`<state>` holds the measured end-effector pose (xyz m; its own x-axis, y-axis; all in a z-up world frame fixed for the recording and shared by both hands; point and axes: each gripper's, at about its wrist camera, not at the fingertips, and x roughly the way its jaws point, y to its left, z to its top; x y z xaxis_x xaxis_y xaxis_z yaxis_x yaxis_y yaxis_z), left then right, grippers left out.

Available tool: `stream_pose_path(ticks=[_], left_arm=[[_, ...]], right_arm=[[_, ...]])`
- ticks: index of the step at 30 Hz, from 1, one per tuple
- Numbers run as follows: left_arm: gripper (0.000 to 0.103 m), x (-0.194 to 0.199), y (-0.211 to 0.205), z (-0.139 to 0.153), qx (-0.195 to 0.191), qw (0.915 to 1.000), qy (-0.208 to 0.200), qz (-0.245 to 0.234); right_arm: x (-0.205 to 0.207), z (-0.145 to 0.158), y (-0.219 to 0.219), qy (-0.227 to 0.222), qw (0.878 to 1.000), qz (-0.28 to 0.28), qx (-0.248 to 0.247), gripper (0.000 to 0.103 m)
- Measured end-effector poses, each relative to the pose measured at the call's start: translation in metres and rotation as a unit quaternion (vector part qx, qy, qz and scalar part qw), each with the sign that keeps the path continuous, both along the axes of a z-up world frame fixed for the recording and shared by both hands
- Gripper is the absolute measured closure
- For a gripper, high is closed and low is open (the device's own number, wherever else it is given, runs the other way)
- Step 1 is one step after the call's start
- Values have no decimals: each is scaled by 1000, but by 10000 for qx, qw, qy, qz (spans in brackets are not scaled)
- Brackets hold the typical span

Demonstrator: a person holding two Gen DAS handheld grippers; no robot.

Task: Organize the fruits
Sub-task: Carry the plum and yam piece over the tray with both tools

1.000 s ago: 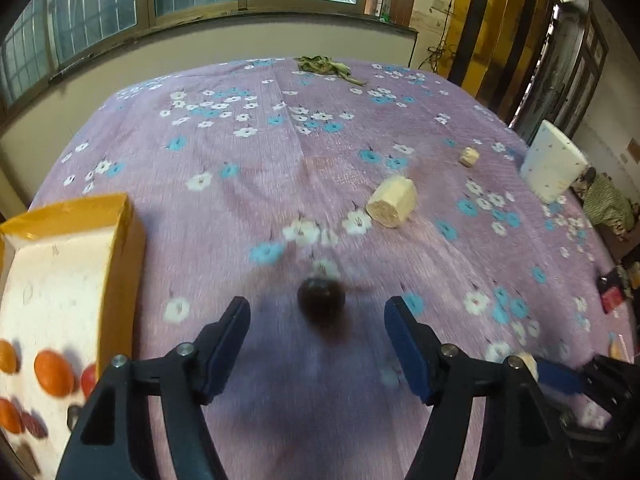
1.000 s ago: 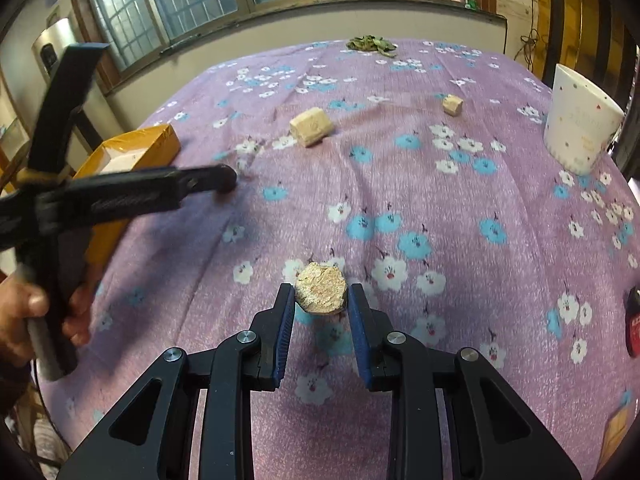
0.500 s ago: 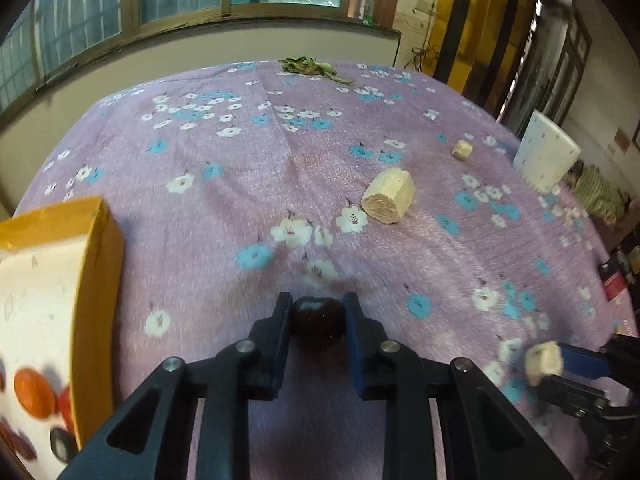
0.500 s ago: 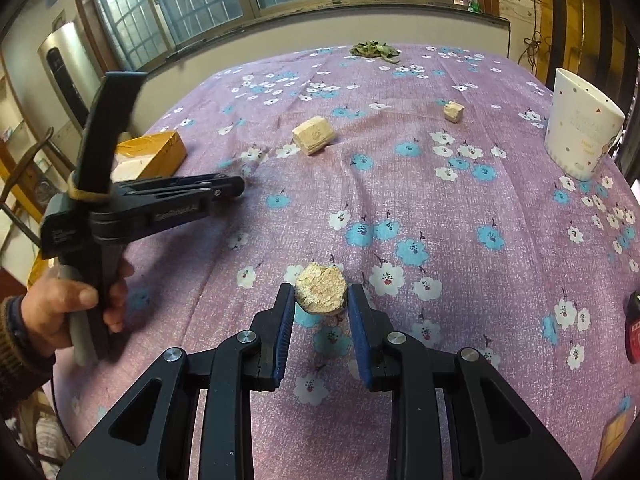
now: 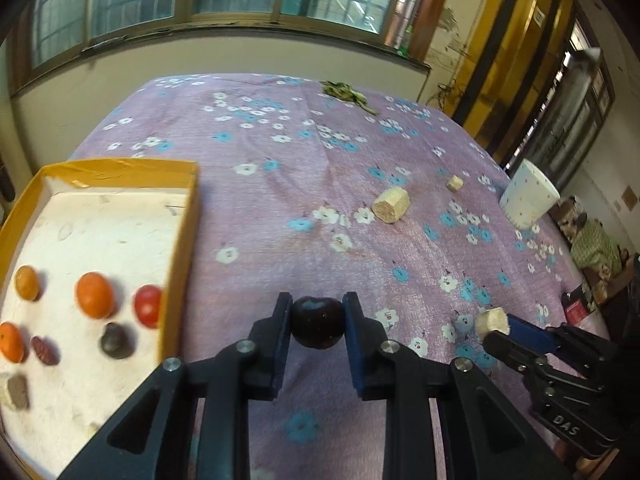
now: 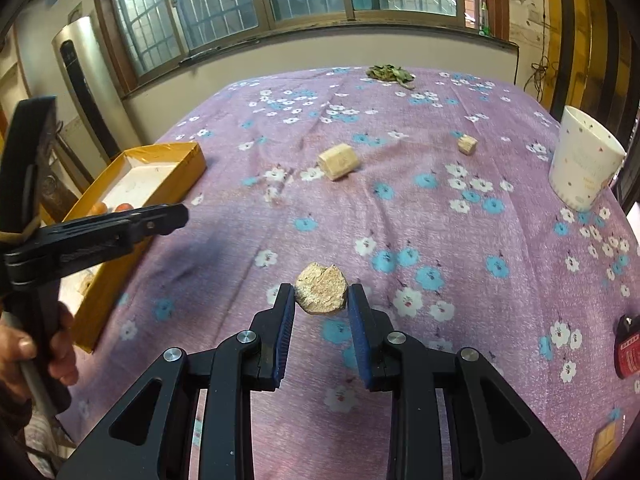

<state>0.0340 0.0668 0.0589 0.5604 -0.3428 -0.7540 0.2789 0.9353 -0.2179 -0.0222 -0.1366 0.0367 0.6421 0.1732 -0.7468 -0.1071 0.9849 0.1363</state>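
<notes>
My left gripper (image 5: 317,322) is shut on a dark round plum (image 5: 317,321), held just above the purple flowered cloth, right of the yellow box (image 5: 182,240). That box holds several fruits: orange ones (image 5: 95,294), a red one (image 5: 147,305) and a dark one (image 5: 115,341). My right gripper (image 6: 321,300) is shut on a tan crumbly chunk (image 6: 321,288), lifted off the cloth; the chunk (image 5: 493,320) also shows at the lower right of the left wrist view. From the right wrist the left gripper (image 6: 176,216) appears side-on at the left, near the box (image 6: 176,168).
A larger tan block (image 6: 338,160) and a small tan cube (image 6: 467,145) lie mid-cloth. A white cup (image 6: 582,164) stands at the right edge, green leaves (image 6: 390,74) at the far edge. A red-and-black object (image 6: 628,354) sits at the right. A hand (image 6: 40,344) grips the left tool.
My left gripper closed on the dark plum, lifted it and swung toward the yellow box, which now fills more of its view. The right gripper rose a little with its chunk.
</notes>
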Motion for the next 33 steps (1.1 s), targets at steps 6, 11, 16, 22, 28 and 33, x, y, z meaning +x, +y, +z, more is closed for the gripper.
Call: stream_pose_path(ticks=[6,11,16,22,28,33], left_arm=[[75,-4,29,13,-92,9995,-65,281],[75,-4,59,21,-175,9983,-153,531],[75,1,90,25,-148,9966,-218,780],[75,10,129,26,-55,9937,-216,1100],[75,21,167,24,81,9906,-199,1352],[75,35,192,20,213,9881,-176,1514]], right_arm=[[11,12,30,-104,9997,241,16,77],[23,19,62,-154,9985,519,42,77],[39,25,97,-176,9965,816,104,77],[55,30,138,-233,9928,1169,90,77],[72,29,176,-189,9895,1433,98,77],[90,25,201,-85,9872,1586,134,77]])
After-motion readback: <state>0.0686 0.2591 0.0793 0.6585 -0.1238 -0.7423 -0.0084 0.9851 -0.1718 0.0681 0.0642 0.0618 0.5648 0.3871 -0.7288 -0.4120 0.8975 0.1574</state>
